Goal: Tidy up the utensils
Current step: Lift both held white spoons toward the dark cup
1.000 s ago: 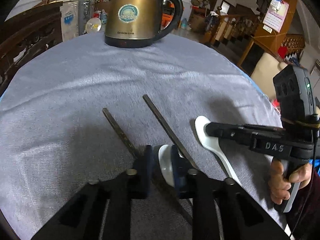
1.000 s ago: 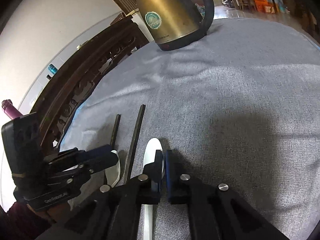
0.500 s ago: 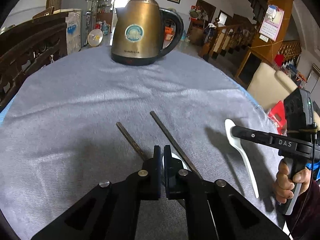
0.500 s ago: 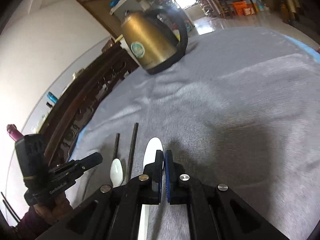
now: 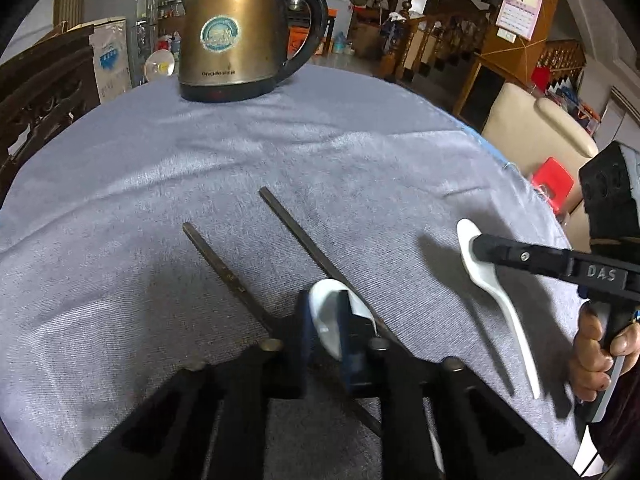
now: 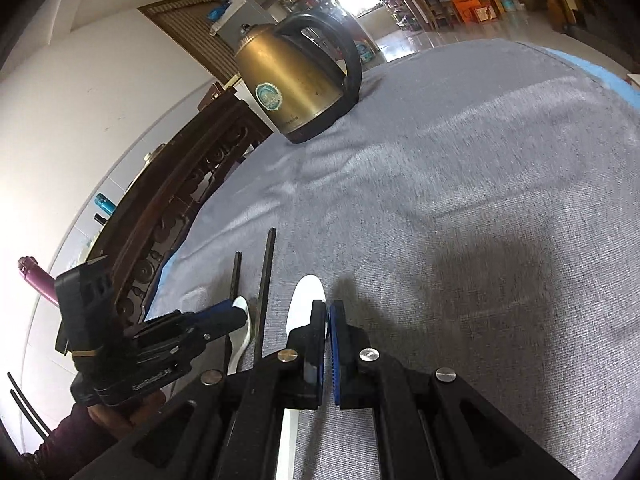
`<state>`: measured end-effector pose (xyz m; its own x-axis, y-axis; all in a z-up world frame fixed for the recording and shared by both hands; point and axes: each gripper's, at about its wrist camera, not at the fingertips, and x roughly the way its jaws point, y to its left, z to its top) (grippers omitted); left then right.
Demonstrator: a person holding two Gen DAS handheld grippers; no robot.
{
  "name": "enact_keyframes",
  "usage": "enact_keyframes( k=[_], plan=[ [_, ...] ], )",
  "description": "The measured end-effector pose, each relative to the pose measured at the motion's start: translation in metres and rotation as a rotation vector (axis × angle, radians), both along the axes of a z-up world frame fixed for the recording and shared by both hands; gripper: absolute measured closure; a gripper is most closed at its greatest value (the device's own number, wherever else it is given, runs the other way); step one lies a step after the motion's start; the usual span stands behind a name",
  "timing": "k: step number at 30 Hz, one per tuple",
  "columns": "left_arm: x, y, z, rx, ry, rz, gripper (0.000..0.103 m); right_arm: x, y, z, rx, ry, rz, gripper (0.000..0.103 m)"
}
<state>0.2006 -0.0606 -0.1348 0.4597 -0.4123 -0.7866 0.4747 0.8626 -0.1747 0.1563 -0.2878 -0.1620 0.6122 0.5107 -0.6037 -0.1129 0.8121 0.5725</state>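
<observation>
1. Since the earlier frames the right gripper [image 6: 327, 320] has carried its long white spoon [image 5: 496, 292] sideways, away from the two chopsticks [image 5: 308, 248], and the kettle [image 5: 236, 36] now looms larger in the left wrist view.
2. The left gripper [image 5: 326, 320] has its jaws opening slightly, with the bowl of the short white spoon [image 5: 324, 312] standing between the pads; whether the pads press on it I cannot tell for sure, though it looks pinched.
3. The right gripper's jaws are pressed together; the long spoon sits against the left finger, and whether it is truly clamped is unclear.
4. Taking the kettle as landmark: both chopsticks lie on the grey cloth of the worktop [image 5: 360, 152] on the near side of it, side by side; the short spoon is at their near ends, and the long spoon is off to the right of them.
5. Step in hand, as I judge it: laying out the spoons beside the chopsticks.
6. The next move calls for setting each spoon down parallel to the chopsticks, then spreading the jaws cleanly.
</observation>
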Motion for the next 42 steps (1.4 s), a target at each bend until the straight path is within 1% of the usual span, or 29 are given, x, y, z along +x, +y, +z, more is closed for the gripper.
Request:
enact_keyframes(
  k=[1, 7, 10, 14, 18, 19, 22, 25, 27, 30, 33, 36, 39, 42],
  plan=[
    [0.0, 0.001, -0.001, 0.005, -0.003, 0.006, 0.096, 0.0, 0.0, 0.0, 0.001, -0.001, -0.001, 0.1],
    [-0.004, 0.017, 0.007, -0.028, -0.033, 0.066, 0.101, -0.008, 0.0, 0.006, 0.017, -0.018, -0.009, 0.1],
    [-0.009, 0.032, 0.02, -0.056, -0.064, 0.123, 0.101, -0.018, -0.003, 0.013, 0.027, -0.041, -0.036, 0.1],
    [-0.022, 0.054, 0.043, -0.096, -0.122, 0.199, 0.101, -0.042, -0.008, 0.031, 0.039, -0.096, -0.099, 0.1],
    [-0.044, 0.076, 0.063, -0.13, -0.173, 0.276, 0.101, -0.071, -0.01, 0.052, 0.011, -0.159, -0.174, 0.1],
    [-0.05, 0.082, 0.067, -0.134, -0.184, 0.305, 0.101, -0.076, -0.011, 0.055, 0.007, -0.17, -0.188, 0.1],
    [-0.072, 0.104, 0.076, -0.147, -0.207, 0.42, 0.101, -0.106, -0.014, 0.072, -0.012, -0.232, -0.282, 0.1],
    [-0.101, 0.125, 0.087, -0.178, -0.243, 0.533, 0.101, -0.13, -0.018, 0.084, -0.014, -0.275, -0.356, 0.1],
    [-0.123, 0.135, 0.095, -0.186, -0.276, 0.597, 0.101, -0.15, -0.02, 0.097, -0.01, -0.317, -0.409, 0.1],
    [-0.152, 0.144, 0.108, -0.197, -0.326, 0.659, 0.101, -0.175, -0.019, 0.116, -0.031, -0.382, -0.454, 0.1],
    [-0.18, 0.147, 0.121, -0.206, -0.38, 0.69, 0.101, -0.198, -0.011, 0.137, -0.058, -0.457, -0.474, 0.1],
    [-0.2, 0.146, 0.139, -0.225, -0.445, 0.696, 0.101, -0.216, 0.001, 0.154, -0.085, -0.526, -0.481, 0.1],
    [-0.226, 0.141, 0.162, -0.255, -0.533, 0.678, 0.101, -0.235, 0.018, 0.171, -0.108, -0.607, -0.479, 0.1],
    [-0.245, 0.132, 0.182, -0.275, -0.614, 0.634, 0.101, -0.251, 0.04, 0.183, -0.142, -0.673, -0.445, 0.1]
  ],
)
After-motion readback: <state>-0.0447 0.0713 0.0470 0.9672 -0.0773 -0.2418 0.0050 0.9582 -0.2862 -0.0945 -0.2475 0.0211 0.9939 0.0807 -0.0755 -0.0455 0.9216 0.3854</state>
